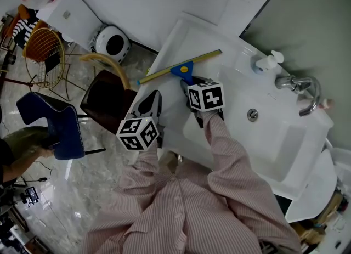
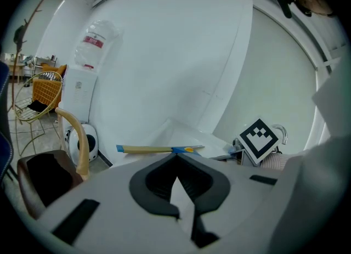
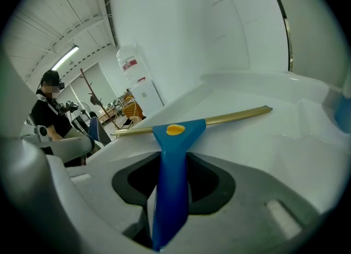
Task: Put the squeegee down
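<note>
The squeegee (image 1: pixel 181 66) has a blue handle and a long brass-coloured blade. Its blade lies across the white ledge at the sink's (image 1: pixel 285 159) left end. My right gripper (image 1: pixel 187 84) is shut on the blue handle, which runs up between the jaws in the right gripper view to the squeegee's yellow-dotted head (image 3: pixel 173 154). My left gripper (image 1: pixel 155 96) hangs just left of it at the counter's edge, shut and empty. In the left gripper view, the squeegee (image 2: pixel 159 149) lies beyond the left gripper (image 2: pixel 176 190), and the right gripper's marker cube shows to the right.
A chrome faucet (image 1: pixel 299 85) and a soap dispenser (image 1: pixel 266 61) stand at the sink's far right. On the floor to the left are a brown chair (image 1: pixel 107 99), a blue chair (image 1: pixel 55 121), a yellow wire chair (image 1: pixel 44 52) and a round white appliance (image 1: pixel 112 41). A person (image 3: pixel 49 110) stands far off.
</note>
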`<state>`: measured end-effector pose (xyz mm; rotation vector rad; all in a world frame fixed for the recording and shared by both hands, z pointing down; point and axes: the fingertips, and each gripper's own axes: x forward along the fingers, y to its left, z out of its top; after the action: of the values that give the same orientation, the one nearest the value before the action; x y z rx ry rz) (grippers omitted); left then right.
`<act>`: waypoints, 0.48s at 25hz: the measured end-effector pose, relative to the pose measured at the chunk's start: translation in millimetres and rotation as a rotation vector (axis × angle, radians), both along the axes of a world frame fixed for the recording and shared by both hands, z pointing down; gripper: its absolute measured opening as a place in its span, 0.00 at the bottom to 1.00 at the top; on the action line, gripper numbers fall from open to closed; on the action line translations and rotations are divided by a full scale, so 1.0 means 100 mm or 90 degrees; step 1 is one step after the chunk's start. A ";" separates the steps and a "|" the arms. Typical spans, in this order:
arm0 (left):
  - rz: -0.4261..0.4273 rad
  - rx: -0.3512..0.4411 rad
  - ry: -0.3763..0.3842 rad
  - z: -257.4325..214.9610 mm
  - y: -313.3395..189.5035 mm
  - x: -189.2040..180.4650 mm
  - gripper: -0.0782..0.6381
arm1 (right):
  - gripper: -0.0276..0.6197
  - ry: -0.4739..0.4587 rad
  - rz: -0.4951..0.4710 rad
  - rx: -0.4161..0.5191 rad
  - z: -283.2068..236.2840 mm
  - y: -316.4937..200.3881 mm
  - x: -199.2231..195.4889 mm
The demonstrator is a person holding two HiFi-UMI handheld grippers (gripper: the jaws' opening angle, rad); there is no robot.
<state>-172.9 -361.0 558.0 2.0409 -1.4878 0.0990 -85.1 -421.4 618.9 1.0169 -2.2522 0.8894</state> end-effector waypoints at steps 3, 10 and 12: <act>0.000 0.000 0.000 0.00 0.01 0.01 0.11 | 0.27 -0.017 0.005 0.007 -0.04 -0.02 -0.01; 0.007 0.005 -0.001 -0.04 0.03 0.03 0.11 | 0.28 -0.025 0.021 0.042 -0.17 -0.05 0.05; 0.012 0.007 -0.001 -0.06 0.04 0.03 0.11 | 0.28 -0.031 0.027 0.056 -0.22 -0.04 0.07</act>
<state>-169.5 -356.9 551.7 2.0634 -1.4740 0.1005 -78.0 -425.5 596.8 1.0965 -2.3354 0.8479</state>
